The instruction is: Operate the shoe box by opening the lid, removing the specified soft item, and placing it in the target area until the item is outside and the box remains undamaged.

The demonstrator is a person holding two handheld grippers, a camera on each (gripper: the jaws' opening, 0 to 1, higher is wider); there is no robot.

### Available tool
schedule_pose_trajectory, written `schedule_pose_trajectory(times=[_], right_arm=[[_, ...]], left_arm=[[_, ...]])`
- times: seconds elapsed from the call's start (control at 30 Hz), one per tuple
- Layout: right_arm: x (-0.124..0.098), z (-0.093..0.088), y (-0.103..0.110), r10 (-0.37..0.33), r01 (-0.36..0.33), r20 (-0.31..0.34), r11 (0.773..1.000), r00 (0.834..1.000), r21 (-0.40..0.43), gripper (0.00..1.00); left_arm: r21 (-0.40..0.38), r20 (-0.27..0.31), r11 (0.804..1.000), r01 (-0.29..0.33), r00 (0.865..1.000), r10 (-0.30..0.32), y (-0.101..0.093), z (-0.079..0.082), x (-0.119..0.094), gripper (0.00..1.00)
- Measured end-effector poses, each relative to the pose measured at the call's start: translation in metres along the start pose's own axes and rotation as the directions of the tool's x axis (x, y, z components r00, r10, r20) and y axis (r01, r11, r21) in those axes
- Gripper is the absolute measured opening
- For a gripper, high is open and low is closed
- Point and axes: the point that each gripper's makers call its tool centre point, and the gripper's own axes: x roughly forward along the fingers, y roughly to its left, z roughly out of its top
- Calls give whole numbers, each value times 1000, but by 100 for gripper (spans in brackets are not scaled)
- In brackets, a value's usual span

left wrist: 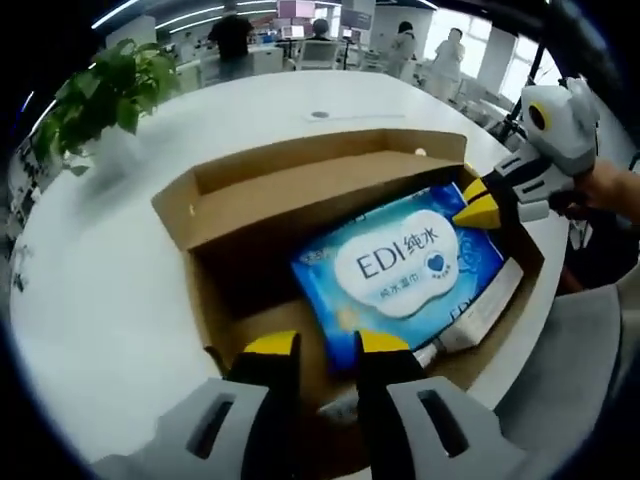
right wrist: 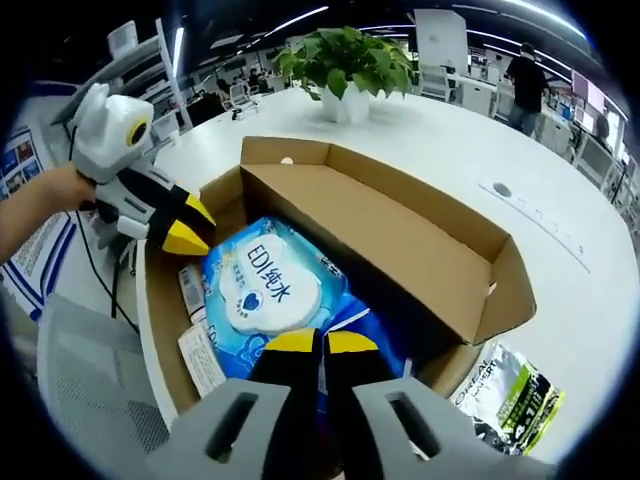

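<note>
An open cardboard shoe box (left wrist: 215, 300) (right wrist: 160, 330) sits on a white table, its lid (left wrist: 300, 195) (right wrist: 400, 240) folded back. Inside lies a blue and white wet wipes pack (left wrist: 400, 265) (right wrist: 265, 290), slightly tilted. My left gripper (left wrist: 328, 343) (right wrist: 190, 226) is open, with the pack's near corner between its yellow tips. My right gripper (right wrist: 321, 342) (left wrist: 478, 201) has its tips pressed together on the opposite edge of the pack. A hand holds each gripper.
A white tube (left wrist: 470, 322) (right wrist: 192, 290) and a white card (right wrist: 202, 362) lie in the box beside the pack. A green and white pouch (right wrist: 512, 400) rests on the table (left wrist: 110, 310) by the box. A potted plant (left wrist: 100, 95) (right wrist: 345, 60) stands further off. A grey chair (left wrist: 575, 370) (right wrist: 85, 390) is at the table's edge.
</note>
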Motion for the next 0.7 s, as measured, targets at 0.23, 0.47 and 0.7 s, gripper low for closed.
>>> schedule_pose_trajectory(times=[0.23,0.47,0.7], right_arm=[[0,-2,-1,0,0,0,1000,1000,2,0],[1,-1,0,3,-3,3,1000,1000,3,0],[1,-1,1,-2,2,13,1000,1000,20,0]], left_arm=[[1,-62,999,36,997,-36,-1,-3,15,18],[-90,-74,990,104,991,-110,-9,-5,26,14],[-125,-69,987,101,992,-110,-8,-6,30,9]])
